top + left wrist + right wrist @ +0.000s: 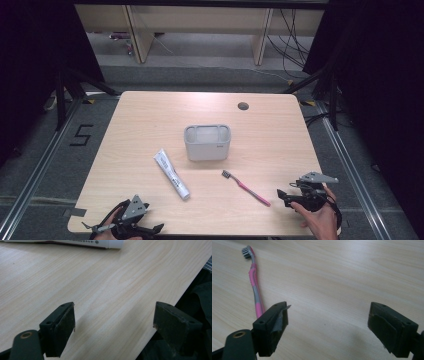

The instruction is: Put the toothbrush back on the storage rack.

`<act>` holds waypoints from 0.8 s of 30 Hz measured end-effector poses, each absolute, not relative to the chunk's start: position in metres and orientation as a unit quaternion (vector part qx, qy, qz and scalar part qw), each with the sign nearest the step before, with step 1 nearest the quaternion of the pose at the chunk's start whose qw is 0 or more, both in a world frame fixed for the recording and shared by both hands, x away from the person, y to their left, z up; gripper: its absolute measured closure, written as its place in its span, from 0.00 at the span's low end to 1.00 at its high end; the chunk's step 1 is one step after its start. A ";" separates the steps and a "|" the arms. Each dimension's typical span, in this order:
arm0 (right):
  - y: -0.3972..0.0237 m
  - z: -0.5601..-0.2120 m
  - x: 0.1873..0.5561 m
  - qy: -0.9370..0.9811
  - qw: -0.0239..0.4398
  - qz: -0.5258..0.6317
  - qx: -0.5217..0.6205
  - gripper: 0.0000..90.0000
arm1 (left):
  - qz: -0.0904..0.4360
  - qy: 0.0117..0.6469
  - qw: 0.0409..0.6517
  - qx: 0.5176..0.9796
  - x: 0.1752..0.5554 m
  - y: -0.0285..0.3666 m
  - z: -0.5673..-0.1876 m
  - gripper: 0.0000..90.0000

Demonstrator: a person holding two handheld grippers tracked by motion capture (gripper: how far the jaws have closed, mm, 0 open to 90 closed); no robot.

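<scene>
A grey two-part holder cup (207,142) stands at the middle of the wooden table (150,120). A white toothpaste tube (171,174) lies in front of it to the left, cap toward me; its cap end (100,243) shows at the top of the left gripper view. A pink and grey toothbrush (246,188) lies to the right, bristles toward the cup. My left gripper (145,228) rests open at the near-left table edge, jaws wide apart (113,322). My right gripper (283,195) is open just right of the toothbrush (254,282), nothing between its jaws (328,327).
A round cable hole (243,106) sits near the table's far right edge. Beyond the table are wooden furniture legs (140,35) and loose cables (290,45) on the floor. A floor marking "5" (81,134) lies to the left.
</scene>
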State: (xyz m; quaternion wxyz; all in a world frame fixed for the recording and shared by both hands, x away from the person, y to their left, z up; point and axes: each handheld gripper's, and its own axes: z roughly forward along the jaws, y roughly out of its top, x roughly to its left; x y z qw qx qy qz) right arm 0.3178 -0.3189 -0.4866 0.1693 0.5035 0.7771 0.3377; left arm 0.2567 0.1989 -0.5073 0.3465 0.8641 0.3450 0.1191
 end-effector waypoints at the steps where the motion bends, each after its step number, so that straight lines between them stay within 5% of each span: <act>1: -0.319 -0.488 0.318 0.781 0.168 0.340 0.497 0.19 | 0.119 0.345 0.346 0.864 0.257 0.199 -0.507 0.19; 24: -0.290 -0.477 0.318 0.821 0.134 0.324 0.451 0.27 | 0.117 0.347 0.343 0.865 0.257 0.199 -0.508 0.19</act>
